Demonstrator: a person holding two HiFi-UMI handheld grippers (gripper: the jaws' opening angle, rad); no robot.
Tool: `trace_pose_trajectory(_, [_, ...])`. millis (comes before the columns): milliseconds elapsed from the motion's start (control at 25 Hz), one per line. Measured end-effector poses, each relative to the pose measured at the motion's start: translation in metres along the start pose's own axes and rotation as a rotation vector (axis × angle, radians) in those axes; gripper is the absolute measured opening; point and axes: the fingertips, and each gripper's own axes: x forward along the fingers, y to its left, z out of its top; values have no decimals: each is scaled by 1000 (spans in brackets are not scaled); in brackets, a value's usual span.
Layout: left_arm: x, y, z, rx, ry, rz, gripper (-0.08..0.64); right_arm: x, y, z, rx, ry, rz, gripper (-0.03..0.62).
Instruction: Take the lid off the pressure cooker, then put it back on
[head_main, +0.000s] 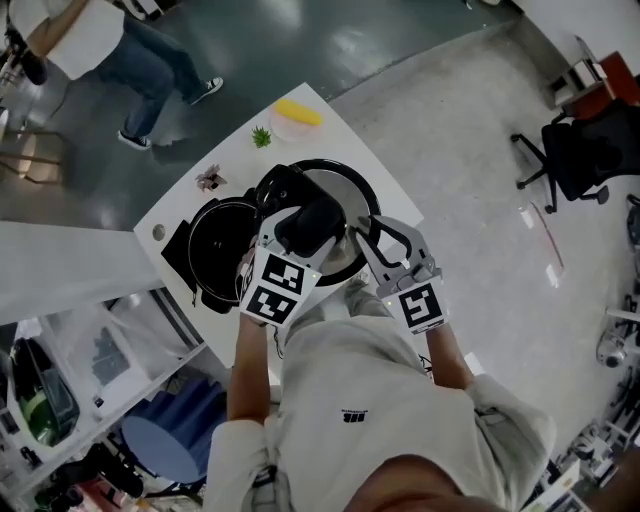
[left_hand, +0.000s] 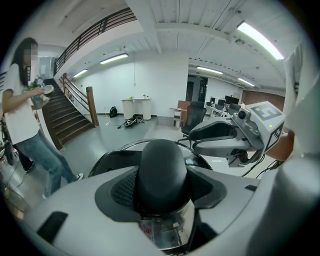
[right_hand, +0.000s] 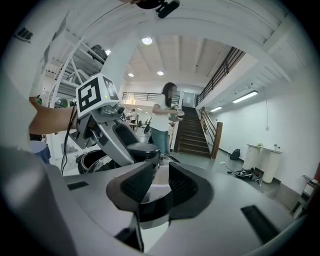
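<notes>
One round pressure-cooker lid (head_main: 345, 192), polished metal ringed by a dark rim, is held off its pot between two pairs of tongs over a white, square-cornered counter (head_main: 325, 135). The left tongs (head_main: 305, 226) pinch the lid's single knob (left_hand: 162, 170), a smooth, matt black dome that fills the gap between the ribbed black pads. The right tongs (head_main: 362, 238) are pressed onto the thin metal rim at the lid's 4 o'clock, one textured pad on each face of the edge. Each pair has a pale grey moulded shell and carries one cube of black-and-white square markers, two cubes in all.

The one pot (head_main: 222, 250), black and round with its mouth open, stands on the counter at the lid's 9 o'clock, and the lid's edge overlaps it in the head view. A bright metal ring lines its mouth in the right gripper view.

Three small things lie on the far part of the counter:
- a yellow oblong piece (head_main: 298, 112) at the lid's 12 o'clock
- a green sprig (head_main: 261, 136) at 11 o'clock
- a pale dried bloom (head_main: 210, 179) at 10 o'clock

One person in jeans (head_main: 140, 50) stands on the glossy dark floor beyond, and one black office chair (head_main: 585, 150) sits at 2 o'clock.
</notes>
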Motion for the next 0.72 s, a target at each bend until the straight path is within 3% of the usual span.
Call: trace_pose_trajectory(720, [-86,71,-77,48,35,-85,287,71,100,34,-19,39,17,103])
